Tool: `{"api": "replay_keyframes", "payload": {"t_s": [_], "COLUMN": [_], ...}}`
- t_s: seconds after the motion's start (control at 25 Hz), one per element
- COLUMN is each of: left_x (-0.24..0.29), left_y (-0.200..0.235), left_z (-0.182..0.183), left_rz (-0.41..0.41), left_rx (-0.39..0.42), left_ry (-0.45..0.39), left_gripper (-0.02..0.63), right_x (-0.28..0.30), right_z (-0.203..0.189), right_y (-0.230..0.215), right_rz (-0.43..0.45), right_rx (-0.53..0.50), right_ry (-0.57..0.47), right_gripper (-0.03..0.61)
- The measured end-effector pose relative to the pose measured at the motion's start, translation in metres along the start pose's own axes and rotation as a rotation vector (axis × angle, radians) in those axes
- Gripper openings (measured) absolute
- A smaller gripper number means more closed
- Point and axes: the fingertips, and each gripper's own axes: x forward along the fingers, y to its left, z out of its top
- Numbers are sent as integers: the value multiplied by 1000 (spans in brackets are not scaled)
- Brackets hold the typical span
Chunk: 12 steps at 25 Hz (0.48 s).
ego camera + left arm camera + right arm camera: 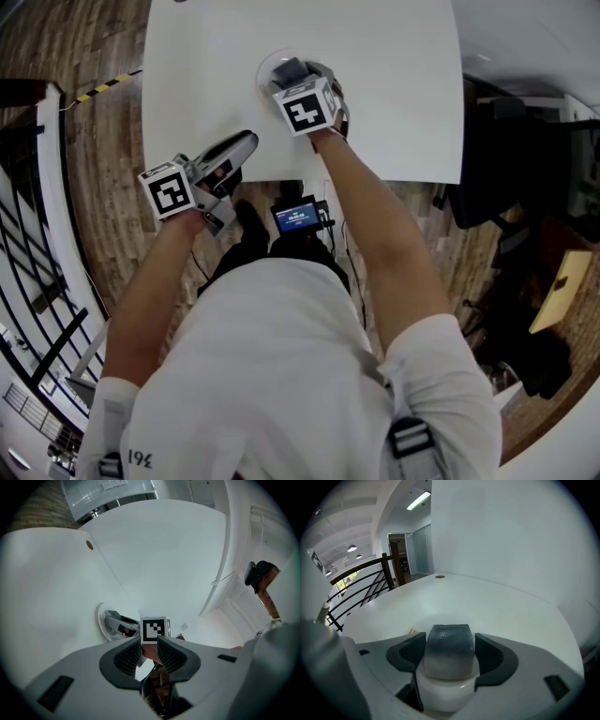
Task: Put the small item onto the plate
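The small item [292, 68] is a dark grey rounded block. My right gripper [296, 77] is shut on it, right over the white plate [266, 69] at the middle of the white table [394, 84]. In the right gripper view the small item [450, 646] fills the gap between both pads of the right gripper [450, 641], with a white rounded surface just below it. My left gripper [244, 142] hovers at the table's near edge, left of the plate, its jaws close together with nothing held. The left gripper view shows the left gripper [149, 651], the plate [100, 618] and the right gripper's marker cube [153, 630].
The table's near edge [394, 180] runs just in front of me, with wooden floor [103, 187] around it. A railing [37, 281] stands at the left. Dark furniture [511, 141] stands at the right. A small lit screen [297, 217] sits at my waist.
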Motion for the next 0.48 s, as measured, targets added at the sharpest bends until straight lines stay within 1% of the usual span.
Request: {"api": "replay_keyframes", "payload": {"t_s": [0.24, 0.48], "left_x": [0, -1], "left_y": [-2, -1], "left_z": [1, 0], "left_rz": [-12, -5], "left_rx": [24, -2], "left_ry": [6, -5], "left_gripper": [108, 107], "right_x": [0, -3], "right_z": [-2, -5], "right_y": [-3, -8], "right_rz": [-8, -24], "right_rx": [16, 11], "right_ry": [13, 8], "right_gripper": [313, 313]}}
